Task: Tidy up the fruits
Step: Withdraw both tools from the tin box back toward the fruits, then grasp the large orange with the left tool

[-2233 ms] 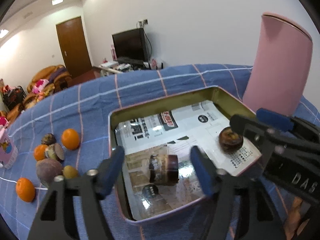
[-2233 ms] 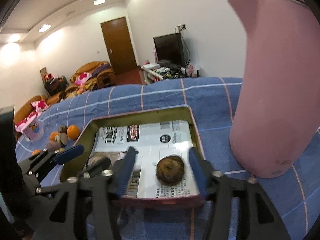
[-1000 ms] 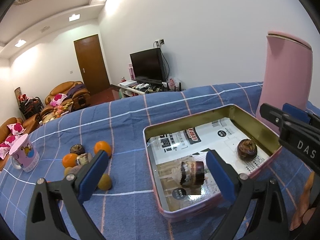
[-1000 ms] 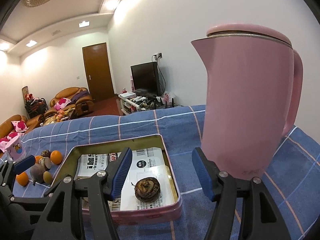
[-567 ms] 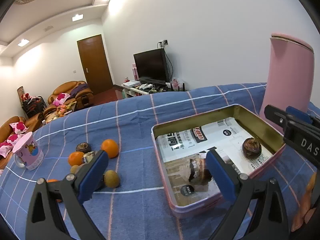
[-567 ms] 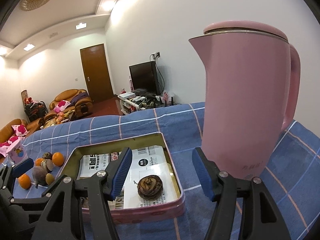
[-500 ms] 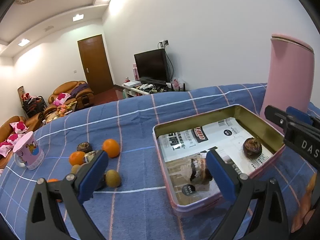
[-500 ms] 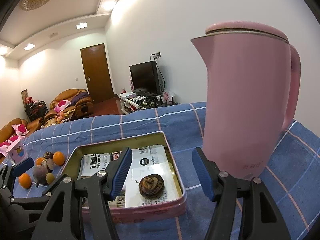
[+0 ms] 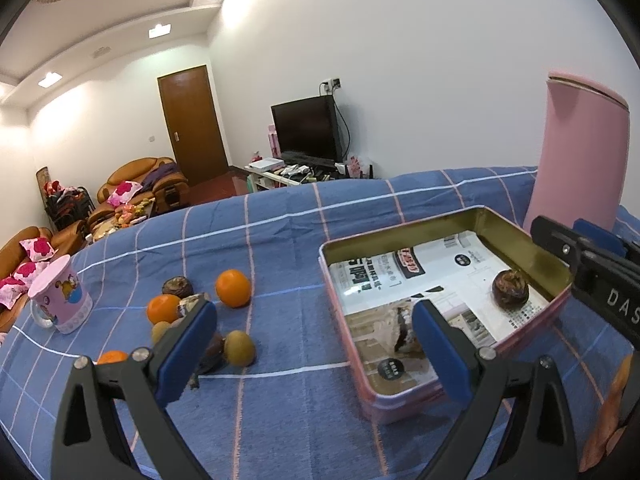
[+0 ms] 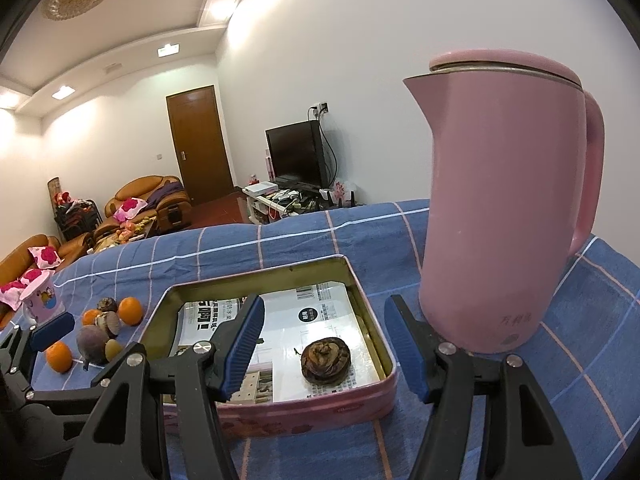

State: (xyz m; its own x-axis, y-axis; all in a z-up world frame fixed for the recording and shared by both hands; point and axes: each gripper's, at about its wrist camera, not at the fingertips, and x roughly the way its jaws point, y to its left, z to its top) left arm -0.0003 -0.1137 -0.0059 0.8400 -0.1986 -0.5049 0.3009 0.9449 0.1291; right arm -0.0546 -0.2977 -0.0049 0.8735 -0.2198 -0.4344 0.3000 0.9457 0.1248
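Note:
A pink tin [image 9: 400,236] lined with printed paper lies on the blue checked cloth. It holds a brown wrinkled fruit [image 9: 510,290] at its right side and a dark fruit [image 9: 402,330] near its front, partly hidden by my left finger. Left of the tin lie loose oranges [image 9: 233,288], a kiwi [image 9: 239,348] and dark fruits [image 9: 177,286]. My left gripper [image 9: 312,344] hovers open and empty between the pile and the tin. My right gripper [image 10: 325,332] is open and empty in front of the tin [image 10: 260,274], above the brown fruit [image 10: 326,360].
A tall pink kettle [image 10: 508,208] stands just right of the tin, close to my right finger. A pink cup [image 9: 60,300] sits at the cloth's left edge. The right gripper's arm [image 9: 592,264] reaches in over the tin's right corner. Sofas and a television stand beyond.
Both grippers have pulled back and up from the tin, each leaving a fruit inside; the left jaws stand wider than before. In the last half second almost nothing moves.

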